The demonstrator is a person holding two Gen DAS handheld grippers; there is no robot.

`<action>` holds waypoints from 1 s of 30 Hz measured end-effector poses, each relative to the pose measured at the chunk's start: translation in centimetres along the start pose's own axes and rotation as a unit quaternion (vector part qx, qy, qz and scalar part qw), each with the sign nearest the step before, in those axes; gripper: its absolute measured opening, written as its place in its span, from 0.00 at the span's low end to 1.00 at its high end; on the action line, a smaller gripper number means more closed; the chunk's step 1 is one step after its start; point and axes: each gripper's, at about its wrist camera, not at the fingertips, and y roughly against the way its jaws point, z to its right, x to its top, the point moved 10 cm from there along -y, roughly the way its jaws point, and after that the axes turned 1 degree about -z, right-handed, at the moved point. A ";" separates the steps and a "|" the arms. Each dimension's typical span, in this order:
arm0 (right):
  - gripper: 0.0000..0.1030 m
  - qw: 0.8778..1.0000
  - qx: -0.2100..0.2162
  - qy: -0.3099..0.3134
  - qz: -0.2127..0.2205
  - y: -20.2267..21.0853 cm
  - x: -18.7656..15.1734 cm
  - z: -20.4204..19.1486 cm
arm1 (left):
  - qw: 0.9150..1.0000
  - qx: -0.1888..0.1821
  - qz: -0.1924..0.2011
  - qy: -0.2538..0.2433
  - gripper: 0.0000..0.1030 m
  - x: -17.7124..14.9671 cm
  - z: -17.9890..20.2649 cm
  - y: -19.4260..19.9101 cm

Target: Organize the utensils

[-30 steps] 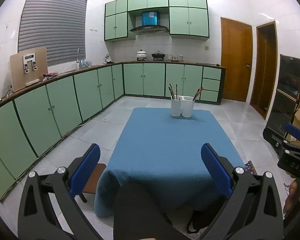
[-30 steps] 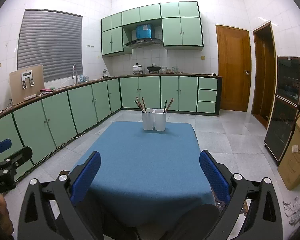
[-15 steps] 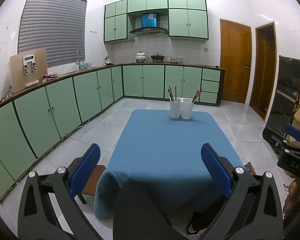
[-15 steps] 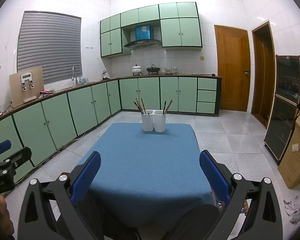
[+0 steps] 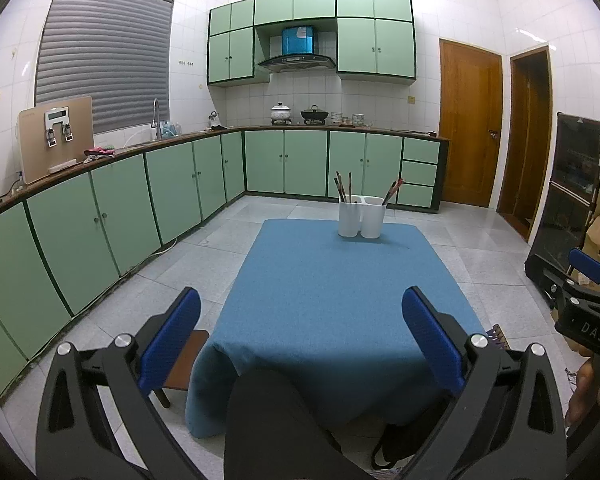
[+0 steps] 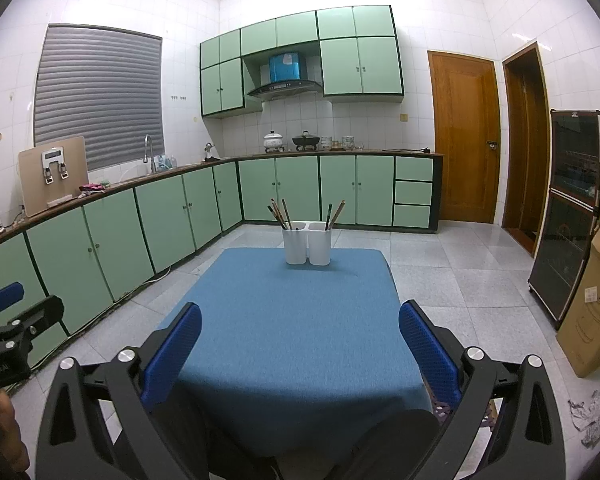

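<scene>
both tongs, left (image 5: 301, 310) and right (image 6: 300, 326), gape wide and empty at the counter's (image 6: 296, 320) 6 o'clock edge. chopsticks (image 6: 281, 213) stand split across the twin white holder (image 6: 307, 247) at 12. fits sorted or pre-sort; no step readable.

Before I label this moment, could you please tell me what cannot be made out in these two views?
- Utensils in the white holder: both views, too small to tell chopsticks from other kinds or to count them; their lower ends are hidden inside the holder.
- Near edge of the blue table: hidden by the tool bodies in both views.
- Right tool: left view, cut off by the frame edge.
- Countertop items beside the sink: too small.
</scene>
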 end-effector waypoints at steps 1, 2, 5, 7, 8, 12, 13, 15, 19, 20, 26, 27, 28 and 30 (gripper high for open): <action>0.94 1.000 0.000 0.000 0.000 0.0 0.0 0.0 | 1.000 0.000 0.000 -0.001 0.95 0.0 0.0 0.0; 0.94 1.000 0.000 0.001 0.000 0.0 0.0 0.0 | 1.000 0.000 0.000 0.000 0.95 0.0 0.0 0.0; 0.94 1.000 0.000 0.001 0.000 0.0 0.0 0.0 | 1.000 0.000 -0.001 -0.001 0.95 0.0 0.0 0.0; 0.94 1.000 0.000 0.000 0.000 0.0 0.0 0.0 | 1.000 -0.001 0.000 0.000 0.95 0.0 0.0 0.0; 0.94 1.000 0.001 0.000 0.000 -0.1 0.0 0.0 | 1.000 0.000 0.000 0.000 0.95 0.0 0.0 0.0; 0.94 1.000 0.000 0.000 0.000 0.0 0.0 0.0 | 1.000 0.000 -0.001 0.000 0.95 0.0 0.0 0.0; 0.94 1.000 0.000 0.000 -0.001 0.0 0.0 0.0 | 1.000 0.000 0.000 0.000 0.95 0.0 0.0 0.0; 0.94 1.000 0.000 0.000 0.000 0.0 0.1 0.0 | 1.000 0.000 0.000 0.000 0.95 0.0 0.0 0.0; 0.94 1.000 0.001 0.000 0.000 0.0 0.1 0.0 | 1.000 0.000 0.000 0.000 0.95 0.0 0.0 0.0; 0.94 1.000 0.000 0.000 -0.001 0.0 0.1 0.0 | 1.000 0.000 0.000 0.000 0.95 0.0 0.0 -0.1; 0.94 1.000 0.001 0.000 0.000 0.1 0.1 0.1 | 1.000 -0.001 -0.001 0.000 0.95 0.0 0.0 0.0; 0.94 1.000 0.001 0.000 0.000 0.1 0.1 0.1 | 1.000 -0.001 0.000 0.000 0.95 0.0 0.0 0.0; 0.94 1.000 0.001 0.000 0.000 0.1 0.1 0.1 | 1.000 0.000 0.000 0.000 0.95 0.0 0.0 0.0; 0.94 1.000 0.001 -0.001 0.000 0.2 0.1 0.1 | 1.000 0.000 0.000 0.000 0.95 0.0 0.0 0.0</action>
